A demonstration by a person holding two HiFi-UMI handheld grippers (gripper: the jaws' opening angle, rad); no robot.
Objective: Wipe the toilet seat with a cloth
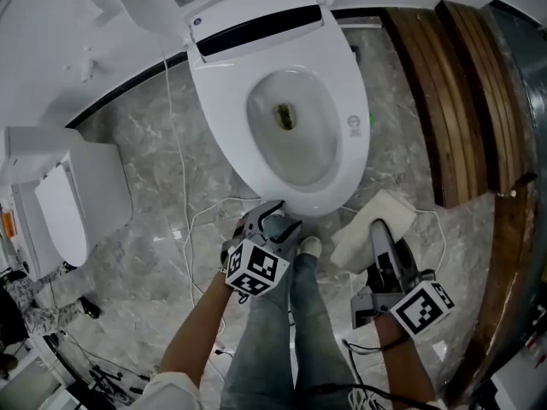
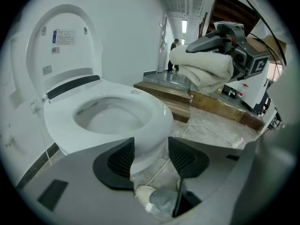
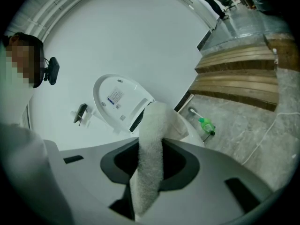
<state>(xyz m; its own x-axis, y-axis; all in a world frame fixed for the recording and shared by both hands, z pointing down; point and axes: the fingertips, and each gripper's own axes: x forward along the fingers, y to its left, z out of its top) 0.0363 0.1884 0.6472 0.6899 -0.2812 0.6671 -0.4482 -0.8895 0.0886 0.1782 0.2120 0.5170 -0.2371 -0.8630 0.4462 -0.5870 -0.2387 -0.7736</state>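
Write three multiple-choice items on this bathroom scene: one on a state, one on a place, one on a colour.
1. The left gripper has its jaws:
A. pressed fully together
B. apart, gripping nothing
C. out of view

2. The white fluffy cloth is:
A. in the left gripper
B. in the right gripper
C. in neither gripper

3. The small plastic bottle on the grey marble floor is:
A. green
B. red
C. blue

Answers:
1 B, its pads stand apart with nothing held.
2 B, the cloth is pinched between the right gripper's pads.
3 A, the bottle is bright green.
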